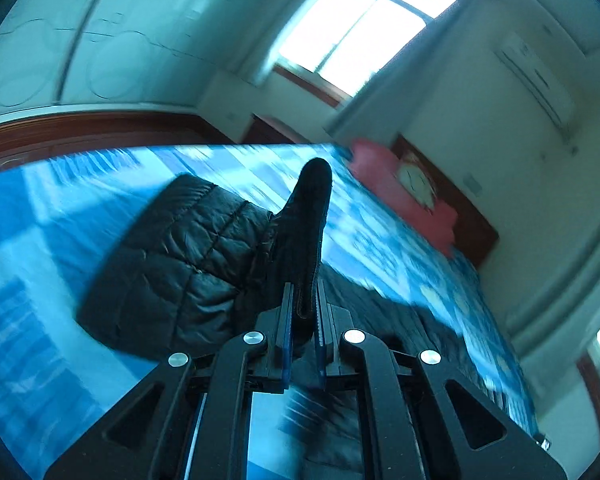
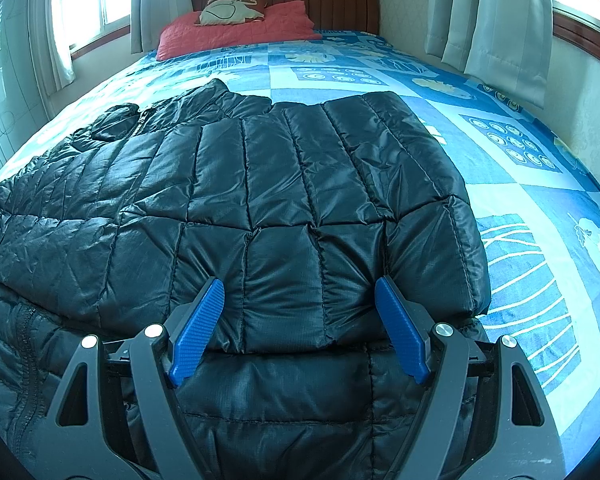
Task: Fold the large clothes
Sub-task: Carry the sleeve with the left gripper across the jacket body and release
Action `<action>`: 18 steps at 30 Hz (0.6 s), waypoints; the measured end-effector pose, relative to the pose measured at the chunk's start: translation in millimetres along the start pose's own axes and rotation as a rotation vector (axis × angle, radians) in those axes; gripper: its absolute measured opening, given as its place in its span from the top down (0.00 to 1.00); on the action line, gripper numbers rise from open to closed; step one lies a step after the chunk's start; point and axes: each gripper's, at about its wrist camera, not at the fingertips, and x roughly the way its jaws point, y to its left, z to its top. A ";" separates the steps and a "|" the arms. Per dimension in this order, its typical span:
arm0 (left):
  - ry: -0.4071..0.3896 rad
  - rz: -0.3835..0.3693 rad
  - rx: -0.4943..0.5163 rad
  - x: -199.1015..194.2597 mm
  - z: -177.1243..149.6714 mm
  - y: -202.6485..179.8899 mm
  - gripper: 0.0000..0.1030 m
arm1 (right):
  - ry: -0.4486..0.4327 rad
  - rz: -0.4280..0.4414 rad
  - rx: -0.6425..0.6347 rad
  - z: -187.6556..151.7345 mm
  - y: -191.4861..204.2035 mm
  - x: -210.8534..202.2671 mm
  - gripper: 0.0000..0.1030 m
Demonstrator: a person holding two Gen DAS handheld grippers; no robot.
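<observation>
While the left gripper [image 1: 302, 300] was clamped on a dark cuffed end of the black quilted jacket [image 2: 260, 200], that end was seen rising straight out beyond the pressed-together jaws, with a puffed, stitched part of the jacket lying just left of them on the blue patterned bedspread [image 2: 520, 240]. The left wrist view was blurred and tilted. The right gripper [image 2: 300, 320] was held above the jacket with its blue pads [image 2: 198, 328] spread wide, and nothing was pinched between them; a folded-over panel of the jacket lay directly under and ahead of the pads. From there the jacket was spread across the bedspread toward the far end, its collar pointing at the red pillow [image 2: 240, 32], which lay beyond the jacket against the wooden headboard [image 2: 332, 0]. Bare bedspread was seen right of the jacket, and curtained windows [image 2: 80, 0] beside the bed.
</observation>
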 end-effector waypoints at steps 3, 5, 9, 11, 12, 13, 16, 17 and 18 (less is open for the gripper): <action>0.056 -0.012 0.036 16.1 -21.0 -29.1 0.92 | -0.003 0.007 0.006 0.3 -0.3 0.9 0.24; 0.089 -0.021 0.073 25.3 -36.8 -50.2 0.92 | -0.005 0.012 0.010 -0.5 -0.4 0.3 0.24; 0.142 -0.051 0.150 45.4 -63.0 -101.2 0.92 | -0.009 0.019 0.018 -1.0 -0.3 0.2 0.24; 0.164 -0.061 0.191 52.9 -74.9 -122.1 0.92 | -0.011 0.024 0.022 -0.7 -1.2 0.3 0.24; 0.177 -0.068 0.208 56.7 -81.0 -132.9 0.92 | -0.012 0.025 0.024 -1.2 -0.9 -0.3 0.24; 0.192 -0.074 0.233 61.5 -89.8 -146.1 0.92 | -0.013 0.030 0.027 -0.8 -2.0 -0.1 0.24; 0.221 -0.085 0.282 72.2 -107.5 -171.1 0.92 | -0.016 0.039 0.035 -1.5 -3.2 -0.6 0.23; 0.236 -0.090 0.303 77.3 -116.1 -181.8 0.92 | -0.017 0.040 0.037 -1.9 -2.7 -0.8 0.23; 0.247 -0.091 0.320 80.6 -123.0 -190.5 0.92 | -0.017 0.042 0.038 -1.7 -2.7 -0.4 0.23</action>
